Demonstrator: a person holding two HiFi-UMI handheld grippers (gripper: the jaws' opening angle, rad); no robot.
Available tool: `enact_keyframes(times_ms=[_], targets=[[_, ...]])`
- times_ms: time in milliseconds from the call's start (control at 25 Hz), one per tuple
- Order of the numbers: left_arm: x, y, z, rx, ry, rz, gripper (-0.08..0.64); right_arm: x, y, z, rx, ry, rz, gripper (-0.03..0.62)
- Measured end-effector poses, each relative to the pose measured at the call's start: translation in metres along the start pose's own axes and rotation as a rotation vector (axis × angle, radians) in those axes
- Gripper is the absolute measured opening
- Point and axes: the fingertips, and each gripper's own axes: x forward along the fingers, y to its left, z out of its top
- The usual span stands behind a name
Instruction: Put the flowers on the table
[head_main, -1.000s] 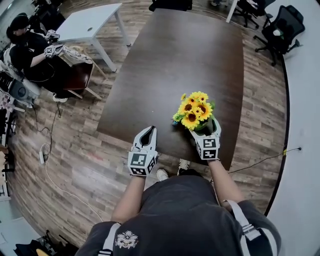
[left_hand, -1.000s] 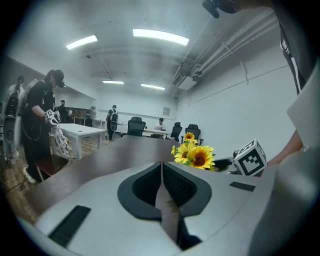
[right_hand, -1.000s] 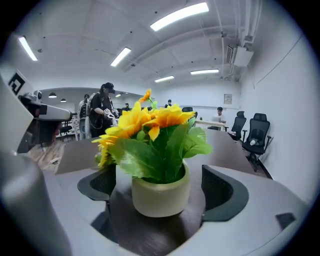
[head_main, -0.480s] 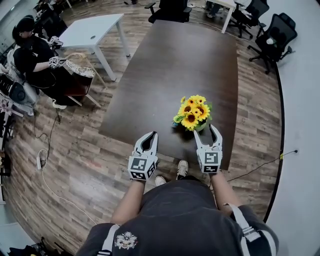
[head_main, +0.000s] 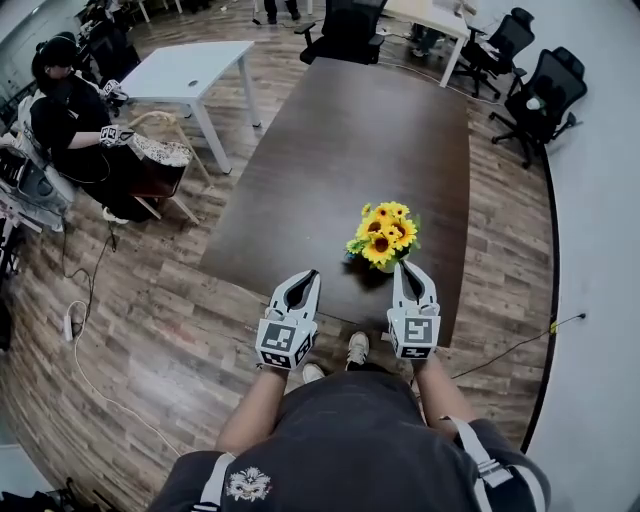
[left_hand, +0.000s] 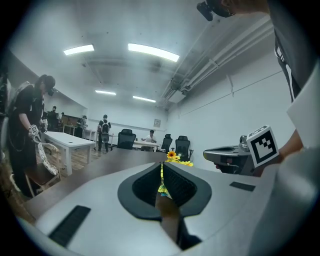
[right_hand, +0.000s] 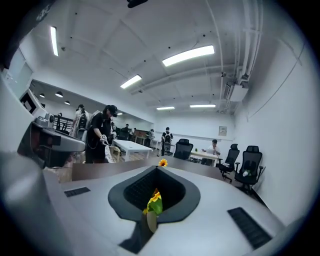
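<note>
Sunflowers (head_main: 383, 232) stand on dark desk (head_main: 330, 140), close to its near edge, toward the right corner. Right gripper (head_main: 404, 266) sits just off them at 6 o'clock, fingers just closed together, nothing between. Left gripper (head_main: 312, 274) at 8 o'clock straddles that edge, fingers pressed together. Rest of desk stretches wide toward 12 o'clock

Upright bunch of yellow sunflowers (head_main: 384, 233) by the dark table's (head_main: 330, 150) front edge

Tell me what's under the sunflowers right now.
The sunflowers stand on the dark table, close to its near edge, clear of both grippers. Blooms and leaves cover whatever holds the stems, so the base cannot be made out.
</note>
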Motion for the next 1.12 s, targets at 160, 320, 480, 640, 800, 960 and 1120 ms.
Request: enact_keyframes(times_ms=[160,320,480,640,800,960,1120], targets=[[-0.01,-0.007,0.003,0.002,-0.015,-0.018,0.006,-0.009,0.009,0.012,0.01,-0.025,-0.002,0.023],[-0.016,-0.013,0.005,-0.006,-0.013,-0.026,0.006,-0.018,0.014,0.026,0.023,-0.045,0.003,0.025],[-0.014,-0.021,0.01,0.011,-0.012,-0.028,0.006,-0.026,0.009,0.031,0.025,-0.063,0.019,0.025],[0.0,-0.02,0.021,0.038,-0.014,-0.007,0.006,-0.023,-0.009,0.023,0.017,-0.045,0.028,0.023],[0.008,-0.022,0.03,0.049,-0.027,0.018,0.006,-0.023,-0.028,0.026,0.025,-0.057,0.025,0.023],[0.014,-0.034,0.027,0.031,-0.027,0.026,0.006,-0.025,-0.036,0.028,0.02,-0.068,0.048,0.023],[0.02,-0.05,0.026,0.025,-0.015,0.007,0.006,-0.028,-0.043,0.031,0.015,-0.068,0.06,0.023]])
